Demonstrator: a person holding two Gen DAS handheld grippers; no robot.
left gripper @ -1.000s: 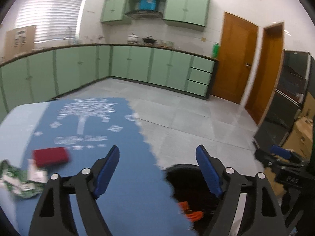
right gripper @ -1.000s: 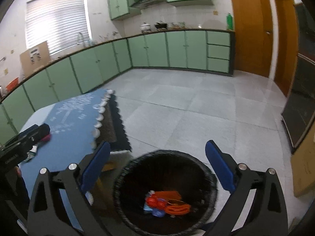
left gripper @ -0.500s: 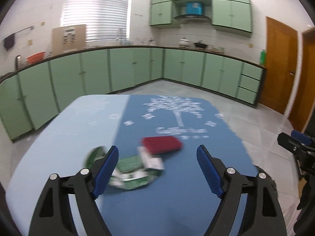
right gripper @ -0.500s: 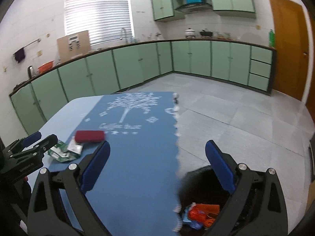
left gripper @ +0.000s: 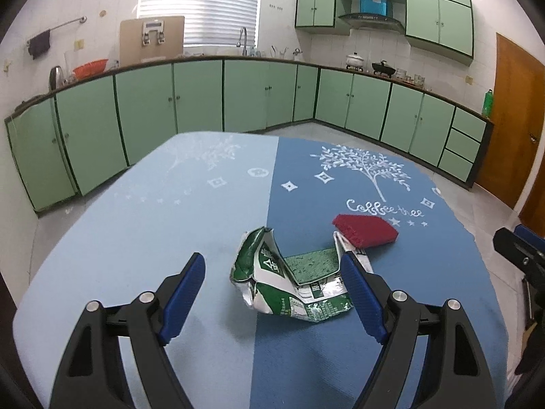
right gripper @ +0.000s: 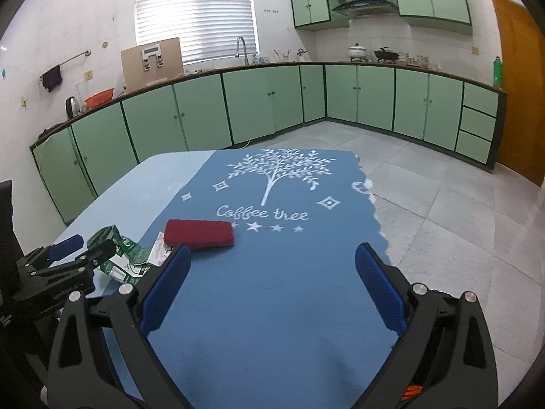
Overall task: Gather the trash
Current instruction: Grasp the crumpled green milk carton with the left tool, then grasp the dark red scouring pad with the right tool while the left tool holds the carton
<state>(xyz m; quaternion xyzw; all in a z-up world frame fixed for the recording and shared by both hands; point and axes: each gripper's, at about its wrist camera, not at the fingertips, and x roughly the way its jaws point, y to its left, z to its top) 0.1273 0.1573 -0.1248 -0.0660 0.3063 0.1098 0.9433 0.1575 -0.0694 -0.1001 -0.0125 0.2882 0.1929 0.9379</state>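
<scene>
Two pieces of trash lie on the tablecloth (left gripper: 177,225), touching each other: one crumpled green-and-white carton (left gripper: 289,279) and one red packet (left gripper: 364,231). The carton is torn open and flattened, so its printed inner face shows; nothing can be seen inside it. It sits across the seam where the light blue half of the cloth meets the dark blue half, and one of its flaps runs under the near edge of the red packet, which rests just below the white "Coffee tree" lettering.

The left gripper (left gripper: 272,283) hovers over the carton with its jaws spread wide, one blue pad on each side of it and neither touching it; it holds nothing. From the right wrist view the same tool (right gripper: 73,250) appears at the left edge, above the carton (right gripper: 124,255), with the red packet (right gripper: 198,233) just beyond. The right gripper (right gripper: 270,269) is likewise released and empty, its two blue pads wide apart above bare dark blue cloth near the table's scalloped right edge, well apart from both pieces. An orange object (right gripper: 410,392) shows below the right finger; what holds it cannot be told.
</scene>
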